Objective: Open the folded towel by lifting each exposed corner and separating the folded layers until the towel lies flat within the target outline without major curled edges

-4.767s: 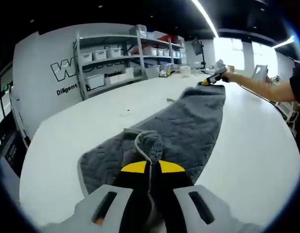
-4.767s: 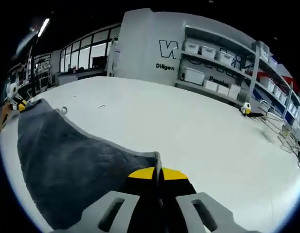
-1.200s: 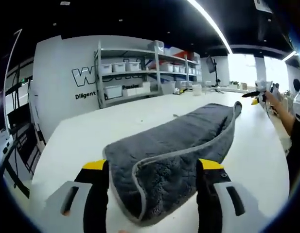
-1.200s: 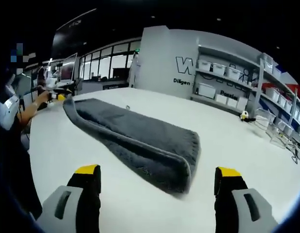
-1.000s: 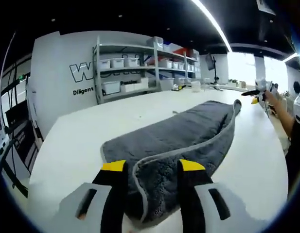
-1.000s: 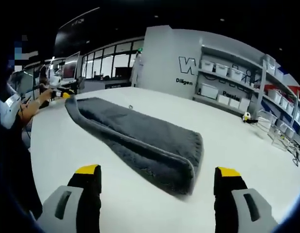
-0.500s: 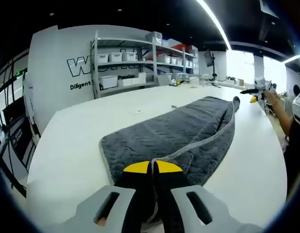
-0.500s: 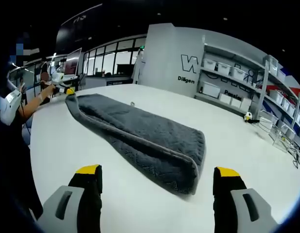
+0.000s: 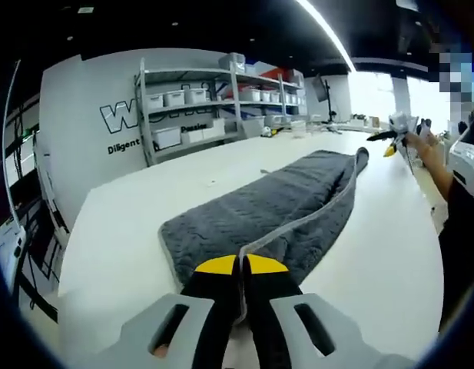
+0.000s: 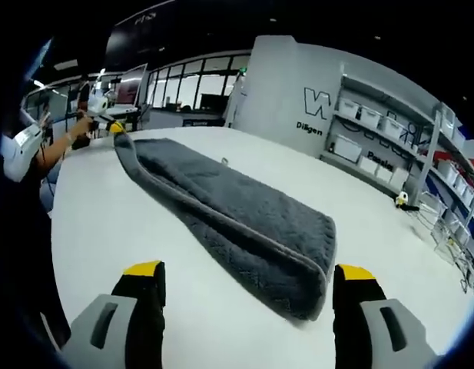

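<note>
Grey plush towel [image 9: 271, 204] lay folded lengthwise on the white bench [image 9: 137, 223], looking soft, limp and light; left tool [image 9: 238, 269] was clamped on its piped corner; right tool [image 10: 248, 277] gaped near the other end.

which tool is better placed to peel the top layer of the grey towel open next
Left. The left tool is shut on the grey towel at its near corner hem; the right tool hangs open, short of the far end.

My left gripper [image 9: 240, 265] hides the towel [image 9: 275, 204] edge it pinches. The towel's far end [image 10: 123, 142] is too small to read, and the shelf bins [image 9: 179, 96] blur.
</note>
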`<state>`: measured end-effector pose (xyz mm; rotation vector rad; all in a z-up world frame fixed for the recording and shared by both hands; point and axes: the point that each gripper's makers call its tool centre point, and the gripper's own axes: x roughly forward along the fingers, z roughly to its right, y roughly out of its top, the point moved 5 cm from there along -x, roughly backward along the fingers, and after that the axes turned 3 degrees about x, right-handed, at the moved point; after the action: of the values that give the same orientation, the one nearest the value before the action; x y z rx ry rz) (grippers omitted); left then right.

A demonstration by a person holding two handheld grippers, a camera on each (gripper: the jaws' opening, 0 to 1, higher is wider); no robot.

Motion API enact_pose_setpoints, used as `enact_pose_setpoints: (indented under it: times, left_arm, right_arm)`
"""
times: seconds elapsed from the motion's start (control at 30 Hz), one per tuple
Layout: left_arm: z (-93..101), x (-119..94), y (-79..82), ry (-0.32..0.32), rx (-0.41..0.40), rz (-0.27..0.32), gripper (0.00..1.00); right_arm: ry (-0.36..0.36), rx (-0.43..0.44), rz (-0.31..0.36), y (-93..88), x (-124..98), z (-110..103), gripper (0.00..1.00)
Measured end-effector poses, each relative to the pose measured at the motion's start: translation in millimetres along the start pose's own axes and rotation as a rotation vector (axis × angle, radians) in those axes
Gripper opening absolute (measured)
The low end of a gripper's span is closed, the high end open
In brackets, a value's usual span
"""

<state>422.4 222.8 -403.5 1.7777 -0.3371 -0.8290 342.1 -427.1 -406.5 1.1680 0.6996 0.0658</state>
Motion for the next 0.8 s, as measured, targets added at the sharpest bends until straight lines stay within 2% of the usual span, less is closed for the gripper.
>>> enact_pose_setpoints:
  times: [0.13,0.2,0.27,0.33,0.47,0.6,0.7,0.8]
  left_arm:
    - [0.9,-9.1,-3.0,0.009,0.005,-0.002,0.03]
    - [1.0,-11.5,-3.9,0.013,0.005,0.0,0.03]
    - [0.7,-14.1,-4.9,0.018,0.007,0.002,0.03]
    - [2.3,-16.1,-5.8,0.02,0.006,0.002,0.03]
    - [3.5,-18.7,-7.3,0.023,0.007,0.004,0.03]
    - [2.7,-20.3,-10.6,0.029,0.005,-0.006,0.03]
    - [2.3,-21.3,-11.7,0.03,0.004,-0.006,0.03]
    - [2.2,-21.5,-12.4,0.032,-0.001,-0.003,0.03]
  right_arm:
    - [0.033,-0.055,0.032,12.3,8.9,-5.1,0.71]
    - [0.077,-0.101,0.015,15.5,16.5,-10.1,0.56]
    - [0.114,-0.145,0.012,21.2,28.3,-15.6,0.46]
    - [0.154,-0.161,0.02,26.7,39.1,-21.4,0.44]
    - [0.218,-0.265,0.012,35.5,55.8,-32.9,0.39]
    - [0.314,-0.346,-0.026,42.9,78.4,-53.5,0.33]
    - [0.339,-0.411,-0.045,47.3,94.3,-62.5,0.32]
    - [0.365,-0.446,-0.045,51.9,105.1,-70.8,0.23]
